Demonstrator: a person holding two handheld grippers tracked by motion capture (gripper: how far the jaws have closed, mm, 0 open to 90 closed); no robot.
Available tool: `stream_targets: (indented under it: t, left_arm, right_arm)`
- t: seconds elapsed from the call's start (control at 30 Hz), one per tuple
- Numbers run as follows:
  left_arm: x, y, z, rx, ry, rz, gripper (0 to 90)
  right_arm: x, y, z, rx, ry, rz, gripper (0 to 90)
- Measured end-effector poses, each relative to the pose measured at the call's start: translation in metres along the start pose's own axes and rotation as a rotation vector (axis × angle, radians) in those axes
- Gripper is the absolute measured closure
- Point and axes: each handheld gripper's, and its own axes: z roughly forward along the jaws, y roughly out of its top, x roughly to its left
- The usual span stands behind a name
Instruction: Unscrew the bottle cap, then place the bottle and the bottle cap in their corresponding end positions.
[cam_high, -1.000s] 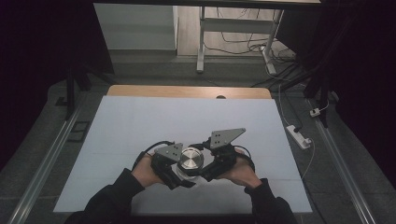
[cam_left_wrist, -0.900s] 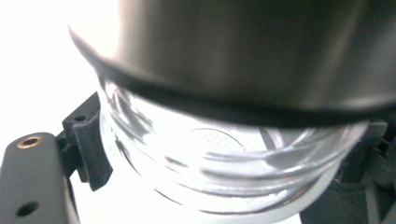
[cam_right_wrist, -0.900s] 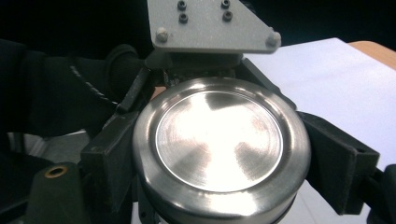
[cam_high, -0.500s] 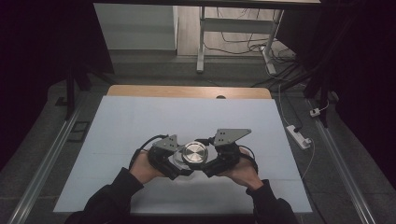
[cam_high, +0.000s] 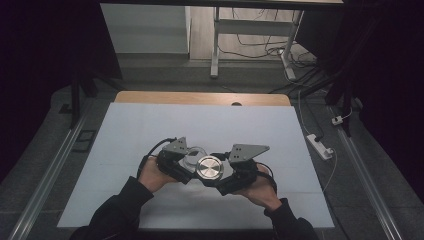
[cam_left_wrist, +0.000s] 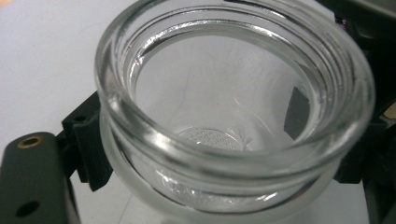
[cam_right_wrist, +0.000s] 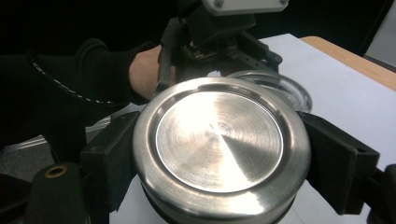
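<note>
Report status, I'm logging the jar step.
Left gripper shut on glass jar. Right gripper shut on metal lid. Lid off, beside jar. Nothing between.

A clear glass jar (cam_left_wrist: 233, 121) with a thick threaded rim stands open, its mouth uncovered and its inside empty, a dotted pattern showing through its base. It is held above the white table (cam_high: 150, 125), near its middle. Just beside it, partly overlapping it in the high view, is a round brushed-steel lid (cam_right_wrist: 219, 144), held flat, its shiny top face up.
</note>
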Motion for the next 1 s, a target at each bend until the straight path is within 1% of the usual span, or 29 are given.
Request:
stream_targets:
  t: [0.1,0.23,0.27,0.53,0.7,0.8,0.93,1.0]
  left_arm:
    - [0.003,0.001,0.001,0.004,0.012,-0.002,14.6]
    - [0.006,0.003,0.002,0.002,0.019,-0.007,14.6]
    - [0.007,0.003,0.002,0.005,0.019,-0.003,14.6]
    - [0.012,0.008,0.006,-0.006,0.034,-0.009,14.6]
    - [0.018,0.011,0.008,-0.019,0.046,-0.013,14.6]
    - [0.019,0.013,0.009,-0.023,0.051,-0.011,14.6]
    - [0.023,0.016,0.011,-0.035,0.071,-0.014,14.6]
    - [0.023,0.017,0.011,-0.038,0.074,-0.017,14.6]
  right_arm:
    - [0.003,-0.001,-0.001,-0.005,-0.002,0.003,18.7]
    - [0.008,-0.004,-0.002,-0.003,0.001,0.0,18.7]
    - [0.009,-0.005,-0.002,-0.002,-0.001,0.0,18.7]
    - [0.012,-0.012,-0.001,-0.005,0.008,0.002,18.7]
    - [0.014,-0.015,0.0,0.001,0.008,0.005,18.7]
    - [0.016,-0.018,0.002,0.013,0.01,0.005,18.7]
    - [0.018,-0.022,0.005,0.024,0.009,0.006,18.7]
    - [0.019,-0.024,0.007,0.028,0.01,0.009,18.7]
